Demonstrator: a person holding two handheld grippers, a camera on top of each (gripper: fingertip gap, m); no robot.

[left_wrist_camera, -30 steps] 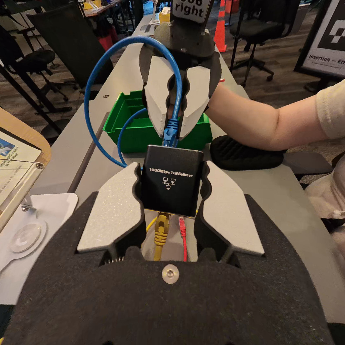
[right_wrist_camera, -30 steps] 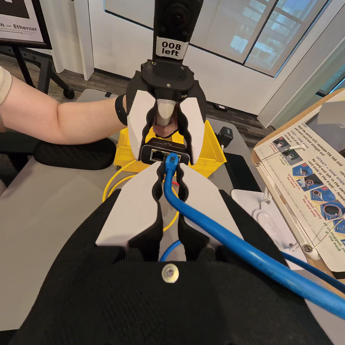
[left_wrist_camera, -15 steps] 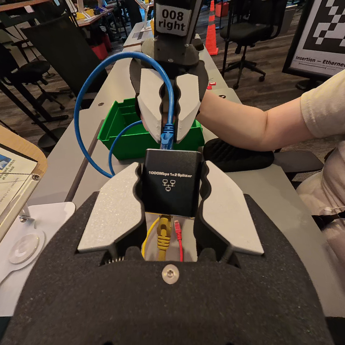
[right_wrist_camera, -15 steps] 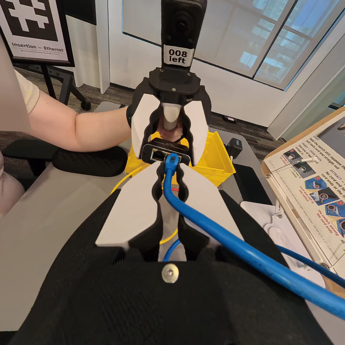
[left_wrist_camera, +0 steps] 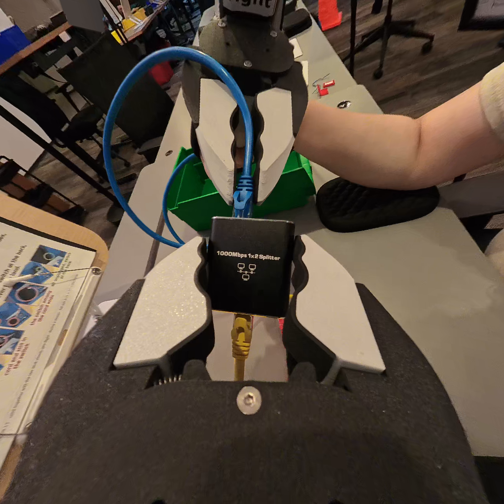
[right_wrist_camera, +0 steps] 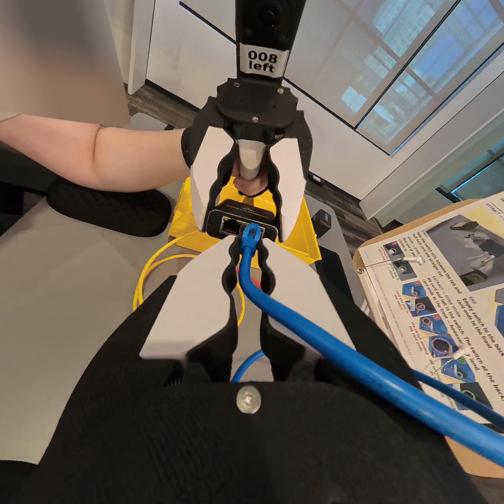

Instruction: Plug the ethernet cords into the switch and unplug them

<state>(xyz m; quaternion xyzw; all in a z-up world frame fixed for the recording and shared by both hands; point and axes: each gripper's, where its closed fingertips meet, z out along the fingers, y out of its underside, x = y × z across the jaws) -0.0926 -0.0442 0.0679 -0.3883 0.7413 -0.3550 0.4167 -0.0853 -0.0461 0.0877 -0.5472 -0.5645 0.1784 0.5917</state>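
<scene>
White lettering marks the black switch (left_wrist_camera: 249,267), dark print a white label (right_wrist_camera: 261,61) and the instruction sheet (right_wrist_camera: 436,286).

Black switch (left_wrist_camera: 249,270) level, blue cord (right_wrist_camera: 249,240) plug at its right-hand port.

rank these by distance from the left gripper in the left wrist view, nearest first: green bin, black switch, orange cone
1. black switch, gripped between the left gripper fingers
2. green bin, on the table just beyond the switch
3. orange cone, on the floor far behind
</scene>
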